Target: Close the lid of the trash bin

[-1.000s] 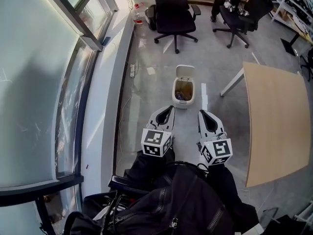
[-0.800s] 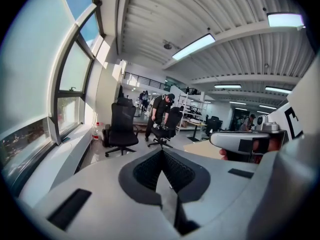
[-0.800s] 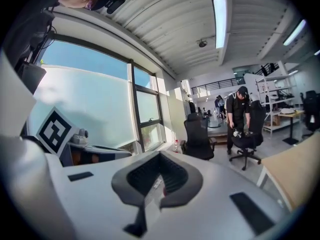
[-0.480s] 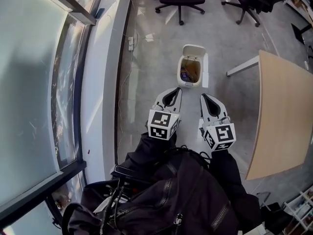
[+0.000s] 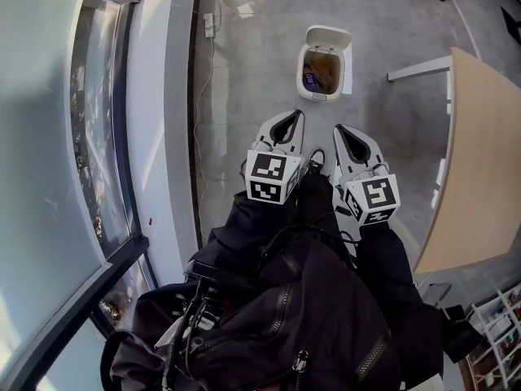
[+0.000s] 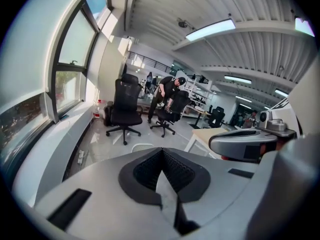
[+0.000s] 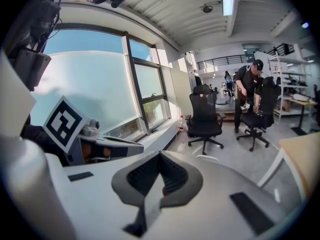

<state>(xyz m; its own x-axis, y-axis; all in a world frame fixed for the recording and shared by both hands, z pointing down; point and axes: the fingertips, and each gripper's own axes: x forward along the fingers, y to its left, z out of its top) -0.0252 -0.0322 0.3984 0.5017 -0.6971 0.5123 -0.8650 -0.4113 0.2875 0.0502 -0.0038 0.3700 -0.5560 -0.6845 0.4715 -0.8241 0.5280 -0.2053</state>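
- Where the glass window fills the left, a pale sill runs beside it, and a white power strip lies on the grey floor at the sill's foot.
- The left gripper is held low, above a dark sleeve, and points toward the bin. In its own view the fingers are pressed together at the tips with nothing between them.
- The trash bin stands on the floor ahead of both grippers, well apart from their tips and roughly in line with the gap between them. Its white lid is up, hinged at the far side. The inside shows a brownish liner with something blue-purple in it.
- The right gripper sits just beside the left one and nearly parallel to it. Its fingers are likewise closed tip to tip and empty.
- A light wooden table takes the right edge, and its white leg reaches toward the bin.
- In the gripper views, black office chairs stand farther down the room, and a person bends over one of them.
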